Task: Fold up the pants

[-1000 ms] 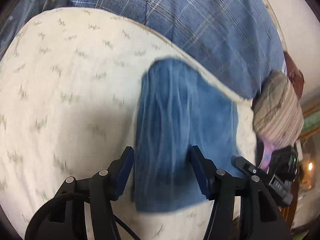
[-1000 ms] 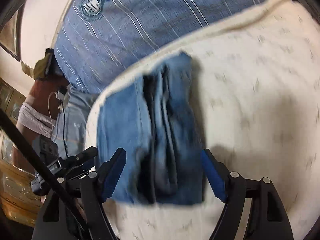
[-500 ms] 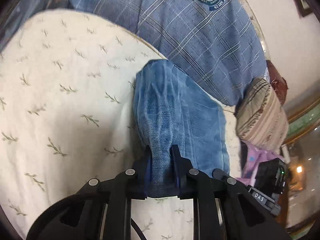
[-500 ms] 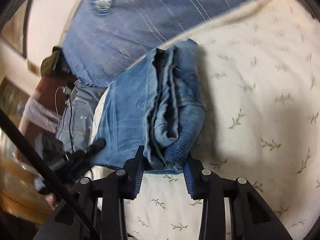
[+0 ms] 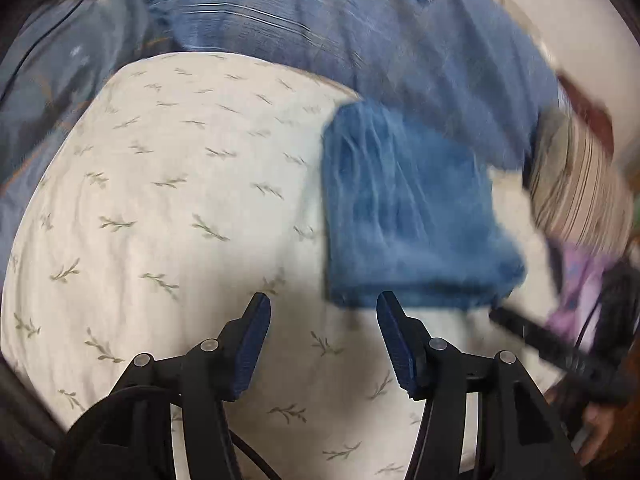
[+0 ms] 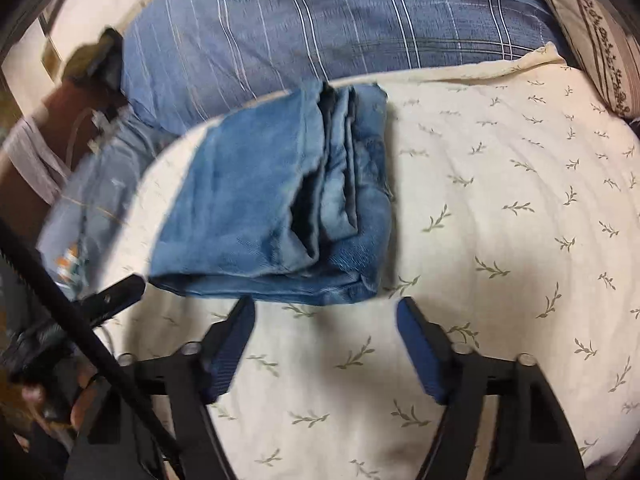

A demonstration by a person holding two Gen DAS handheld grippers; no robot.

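The blue denim pants [image 5: 404, 212] lie folded into a compact stack on the cream leaf-print bedspread [image 5: 180, 208]. In the right wrist view the pants [image 6: 276, 204] show several layered folds along their right side. My left gripper [image 5: 322, 308] is open and empty, just short of the stack's near left corner. My right gripper [image 6: 326, 312] is open and empty, just short of the stack's near edge. Neither gripper touches the denim.
A blue plaid pillow [image 5: 360, 32] lies behind the pants and also shows in the right wrist view [image 6: 320, 24]. A striped cushion [image 5: 576, 196] sits at the right. The right gripper's body [image 5: 560, 356] shows at the lower right of the left wrist view.
Half a second ago both grippers were shut on the near edge of the folded pants. Both have opened, let go and pulled back a little; the stack rests on the bed.
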